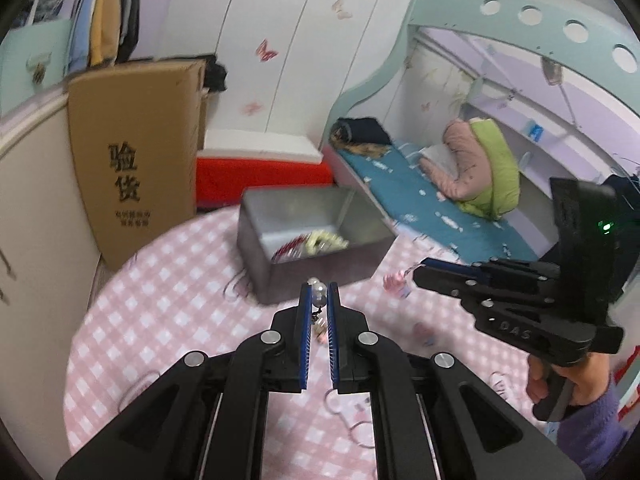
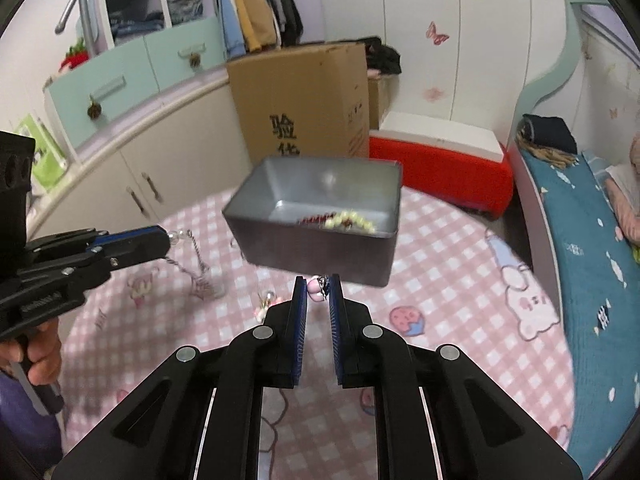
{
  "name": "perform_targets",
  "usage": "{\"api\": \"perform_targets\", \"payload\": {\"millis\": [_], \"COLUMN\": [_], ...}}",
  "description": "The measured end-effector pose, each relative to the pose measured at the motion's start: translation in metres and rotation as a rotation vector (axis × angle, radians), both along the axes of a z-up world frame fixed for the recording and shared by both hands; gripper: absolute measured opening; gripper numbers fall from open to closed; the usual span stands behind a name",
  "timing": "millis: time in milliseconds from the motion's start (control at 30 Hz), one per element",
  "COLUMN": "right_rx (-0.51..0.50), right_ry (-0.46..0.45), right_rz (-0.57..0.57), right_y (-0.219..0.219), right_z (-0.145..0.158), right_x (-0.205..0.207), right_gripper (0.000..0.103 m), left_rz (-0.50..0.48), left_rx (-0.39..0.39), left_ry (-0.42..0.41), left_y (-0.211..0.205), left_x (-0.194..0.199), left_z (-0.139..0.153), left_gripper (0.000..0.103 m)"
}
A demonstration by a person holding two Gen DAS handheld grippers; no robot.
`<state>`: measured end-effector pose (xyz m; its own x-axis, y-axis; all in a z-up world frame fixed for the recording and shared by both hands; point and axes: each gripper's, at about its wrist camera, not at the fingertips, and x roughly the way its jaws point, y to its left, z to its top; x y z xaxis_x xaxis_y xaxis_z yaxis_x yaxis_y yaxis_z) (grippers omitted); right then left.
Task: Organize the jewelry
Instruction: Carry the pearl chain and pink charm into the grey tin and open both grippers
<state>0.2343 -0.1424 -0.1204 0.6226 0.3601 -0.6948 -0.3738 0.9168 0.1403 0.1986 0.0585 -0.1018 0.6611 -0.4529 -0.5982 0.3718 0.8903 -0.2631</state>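
Observation:
A grey metal box (image 1: pixel 320 256) (image 2: pixel 320 248) stands on the pink checked tablecloth (image 1: pixel 160 320) (image 2: pixel 440 280). Inside lie a cream bead piece (image 1: pixel 326 242) (image 2: pixel 352 220) and a red one (image 1: pixel 290 246) (image 2: pixel 316 219). My left gripper (image 1: pixel 319 290) (image 2: pixel 170 238) is shut on a white pearl chain piece (image 1: pixel 319 294), whose silver chain (image 2: pixel 192 264) hangs to the cloth. My right gripper (image 2: pixel 318 286) (image 1: pixel 418 270) is shut on a pink bead piece (image 2: pixel 314 290) (image 1: pixel 396 284), just in front of the box.
A small pale trinket (image 2: pixel 266 302) lies on the cloth left of my right gripper. A tall cardboard box (image 1: pixel 136 152) (image 2: pixel 304 100) and a red stool (image 1: pixel 260 176) (image 2: pixel 440 164) stand behind the table. A bed with a blue sheet (image 1: pixel 420 196) (image 2: pixel 580 248) runs along the right.

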Motion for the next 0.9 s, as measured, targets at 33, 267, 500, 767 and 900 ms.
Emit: {"api": "perform_targets", "payload": {"millis": [33, 267, 500, 767, 900], "right_rx": [0.012, 0.051, 0.083, 0.102, 0.109], "right_ry": [-0.01, -0.051, -0.06, -0.024, 0.009], "right_rz": [-0.003, -0.021, -0.028, -0.04, -0.046], "right_y": [-0.002, -0.005, -0.002, 0.0, 0.001], "right_z": [0.006, 0.036, 0.047, 0.033, 0.018], "right_x": [0.0, 0.014, 0.037, 0.063, 0.075], "right_gripper": [0.012, 0.012, 0.012, 0.012, 0.012], "left_rz": [-0.003, -0.016, -0.004, 0.041, 0.045], "left_rx": [0.003, 0.031, 0.022, 0.05, 0.066], "left_ry": [-0.011, -0.105, -0.135, -0.058, 0.005], "left_y": [-0.001, -0.017, -0.03, -0.035, -0.036], "left_x": [0.0, 0.006, 0.031, 0.071, 0.087], "left_z": [0.006, 0.055, 0.076, 0.047, 0.021], "left_gripper": [0.006, 0.006, 0.006, 0.006, 0.006]}}
